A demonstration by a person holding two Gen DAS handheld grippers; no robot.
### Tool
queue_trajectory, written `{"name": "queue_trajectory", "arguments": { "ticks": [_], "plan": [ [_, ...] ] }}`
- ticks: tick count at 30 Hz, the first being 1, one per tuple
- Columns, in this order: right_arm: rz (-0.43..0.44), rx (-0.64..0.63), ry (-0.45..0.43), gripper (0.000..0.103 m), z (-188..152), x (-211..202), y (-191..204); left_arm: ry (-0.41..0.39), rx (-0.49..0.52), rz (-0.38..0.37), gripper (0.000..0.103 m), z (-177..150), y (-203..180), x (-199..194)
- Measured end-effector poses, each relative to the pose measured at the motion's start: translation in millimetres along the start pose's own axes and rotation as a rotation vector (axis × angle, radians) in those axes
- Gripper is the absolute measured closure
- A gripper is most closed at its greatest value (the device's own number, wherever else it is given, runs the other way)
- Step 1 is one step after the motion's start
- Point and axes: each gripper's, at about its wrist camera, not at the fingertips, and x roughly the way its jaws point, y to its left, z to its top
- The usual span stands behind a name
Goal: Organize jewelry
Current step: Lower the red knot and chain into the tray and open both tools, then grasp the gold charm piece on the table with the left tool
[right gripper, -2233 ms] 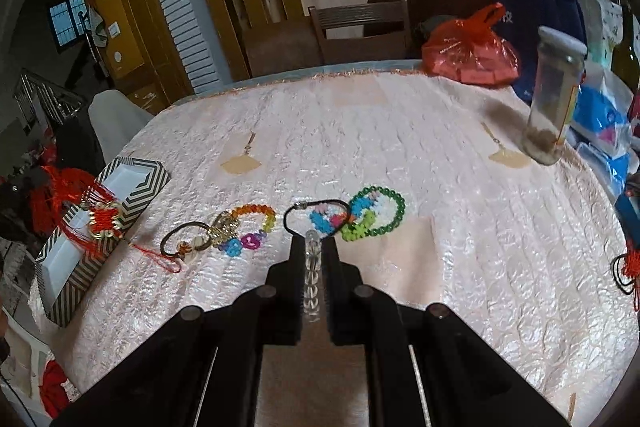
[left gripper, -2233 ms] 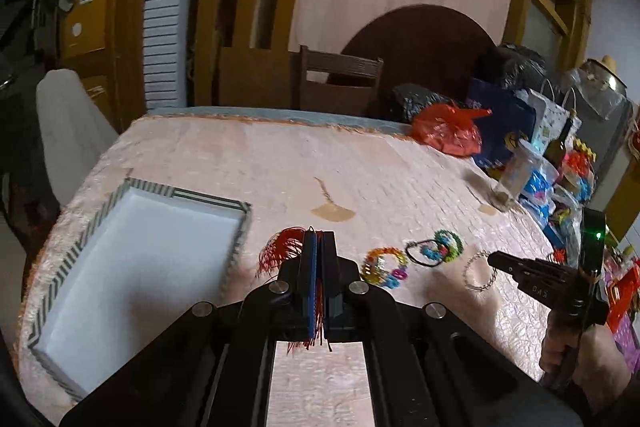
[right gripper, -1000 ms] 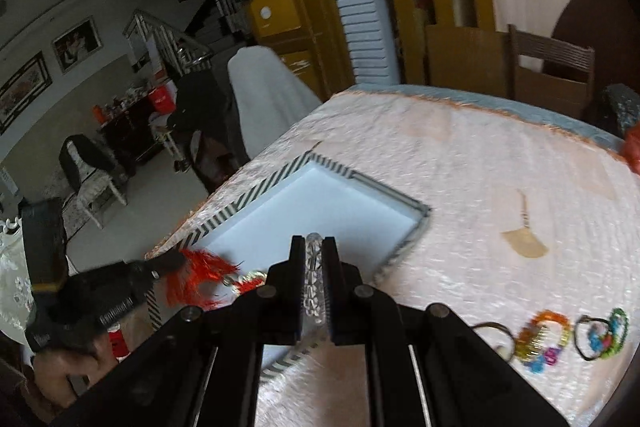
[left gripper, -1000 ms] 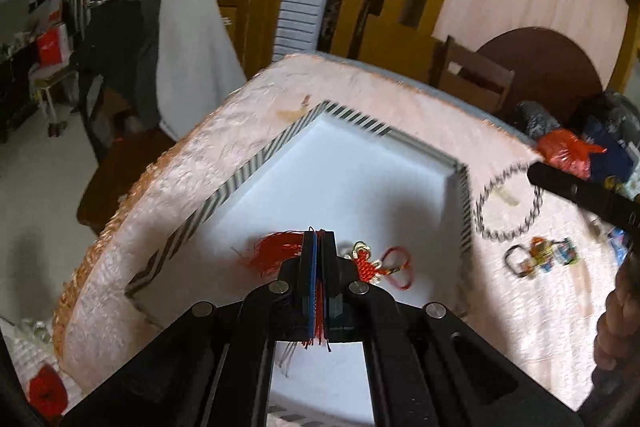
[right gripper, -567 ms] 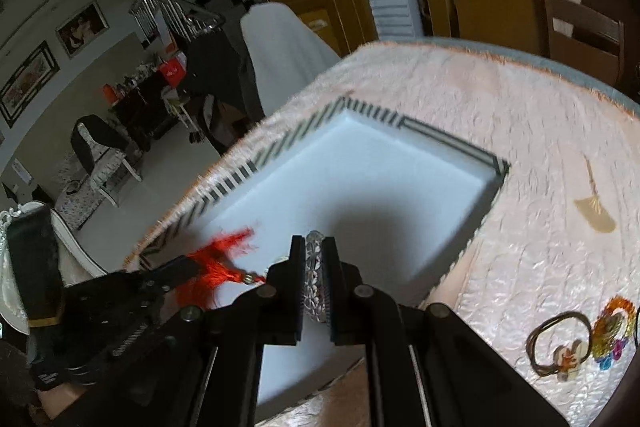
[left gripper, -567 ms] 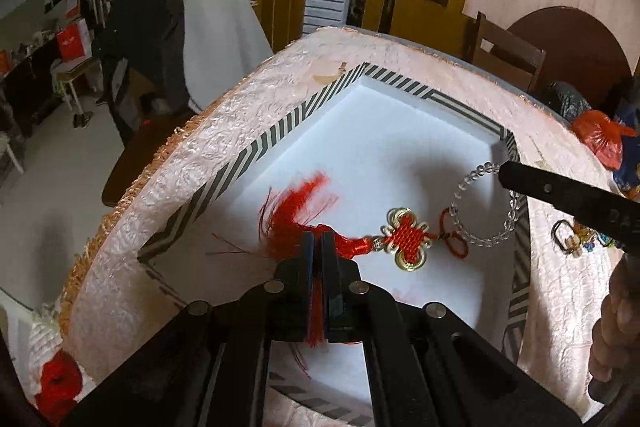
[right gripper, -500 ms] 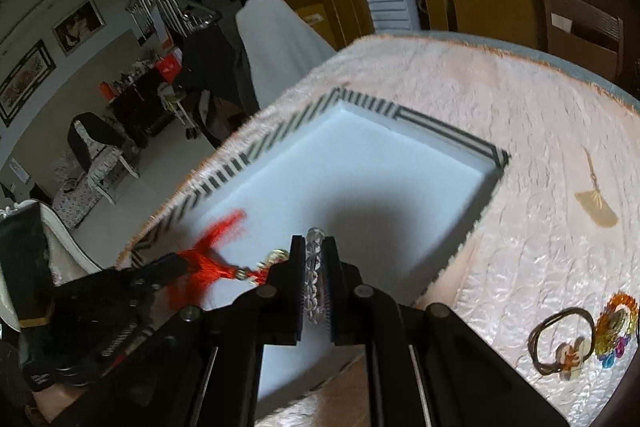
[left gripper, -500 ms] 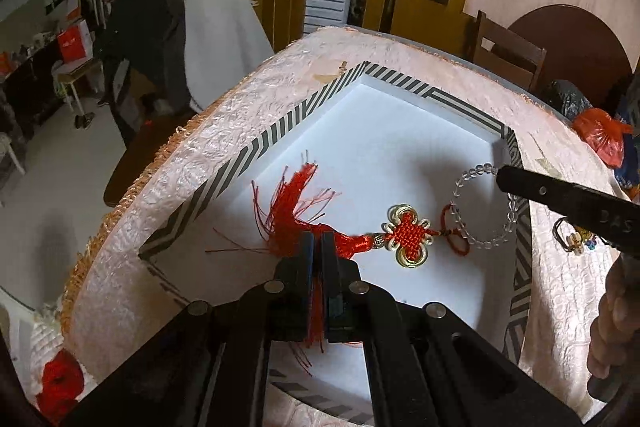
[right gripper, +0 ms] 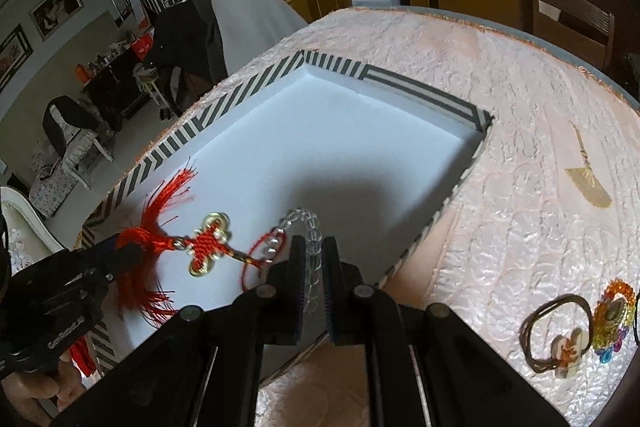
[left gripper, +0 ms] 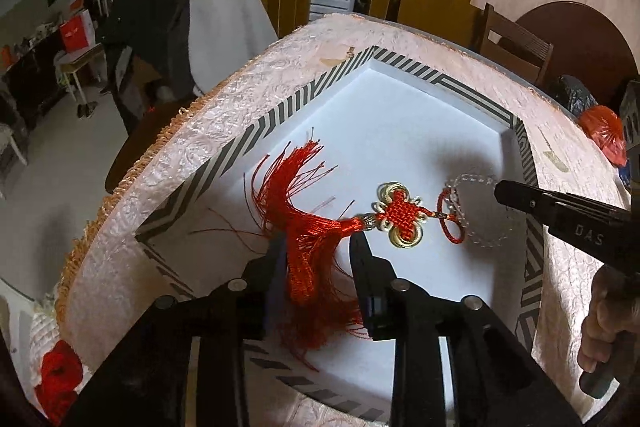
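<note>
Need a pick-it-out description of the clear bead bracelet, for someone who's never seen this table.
Find the striped-rim white tray on the pink tablecloth. At its near side the right gripper pinches the clear bead bracelet. It is colourless, unlike the red tassel knot whose loop it overlaps.

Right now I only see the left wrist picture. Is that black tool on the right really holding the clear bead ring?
Observer: Yes. In the right wrist view, the right gripper has its jaws shut on the clear bead bracelet, over the striped box.
Operator: Is any jewelry outside the box?
Observer: Yes. A brown cord bracelet and a colourful bead bracelet lie on the tablecloth, to the right of the box.
</note>
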Motion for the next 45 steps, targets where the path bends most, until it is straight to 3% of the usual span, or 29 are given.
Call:
{"name": "queue_trajectory", "arguments": {
  "ticks": [8, 17, 19, 21, 22, 25, 27, 29, 34, 41, 43, 45],
  "plan": [
    [0.022, 0.039, -0.077, 0.079, -1, -29, -8, -0.033, -0.003, -0.018, 0.052, 2, -7, -12],
    [-0.065, -0.013, -0.120, 0.078, -28, -88, -43, -0.019, 0.047, -0.031, 0.052, -4, -56, -15],
    [-0.091, -0.007, -0.123, 0.076, -43, -108, -62, -0.020, 0.072, -0.045, 0.051, -6, -74, -18],
    [-0.121, 0.006, -0.125, 0.059, -58, -126, -84, -0.026, 0.096, -0.076, 0.051, -9, -96, -22],
    [-0.154, 0.018, -0.126, 0.057, -69, -137, -99, -0.033, 0.106, -0.089, 0.051, -9, -105, -24],
    [-0.218, 0.050, -0.116, 0.056, -93, -161, -138, -0.055, 0.146, -0.141, 0.048, -14, -140, -30],
    [-0.321, 0.094, -0.086, 0.056, -111, -175, -170, -0.048, 0.177, -0.176, 0.042, -18, -162, -28],
    [-0.388, 0.177, -0.068, 0.056, -124, -186, -200, -0.033, 0.217, -0.217, 0.041, -22, -190, -22],
    [-0.377, 0.330, -0.068, 0.056, -152, -197, -240, 0.006, 0.299, -0.280, 0.041, -29, -246, -1],
    [-0.375, 0.351, -0.067, 0.056, -168, -187, -254, 0.040, 0.367, -0.387, 0.042, -25, -304, 16],
    [-0.381, 0.332, -0.088, 0.052, -171, -186, -253, 0.054, 0.394, -0.415, 0.042, -24, -320, 22],
    [-0.388, 0.292, -0.102, 0.042, -171, -182, -248, 0.075, 0.407, -0.414, 0.042, -22, -332, 32]
  ]
}}
